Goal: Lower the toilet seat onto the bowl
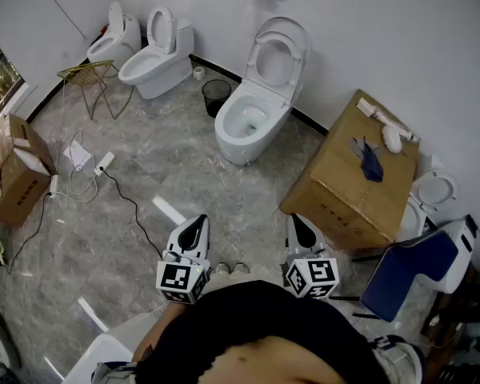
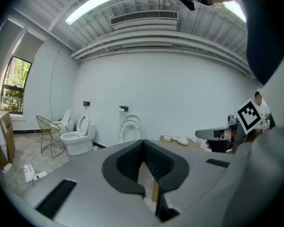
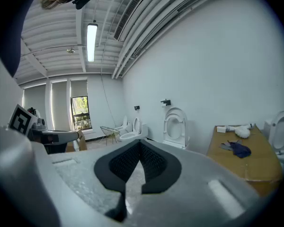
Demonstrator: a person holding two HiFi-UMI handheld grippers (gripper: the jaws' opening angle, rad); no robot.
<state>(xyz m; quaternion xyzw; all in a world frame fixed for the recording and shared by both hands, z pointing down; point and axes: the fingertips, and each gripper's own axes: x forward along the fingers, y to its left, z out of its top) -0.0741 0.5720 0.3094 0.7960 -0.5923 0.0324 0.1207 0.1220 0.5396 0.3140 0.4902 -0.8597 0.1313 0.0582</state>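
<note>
The toilet seat (image 1: 274, 54) stands upright well ahead, between my left gripper (image 1: 197, 224) and right gripper (image 1: 299, 224) (fingers (image 2: 125, 164) pressed together on both, empty).

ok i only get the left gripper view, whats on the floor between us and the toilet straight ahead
observer: a black cable and a white strip, both left of the straight line to the toilet.
operator: anything right next to the bowl
observer: a black mesh bin stands beside it, on its left in the head view.
operator: and the right fingers
observer: the right gripper is shut, nothing between its fingers.
</note>
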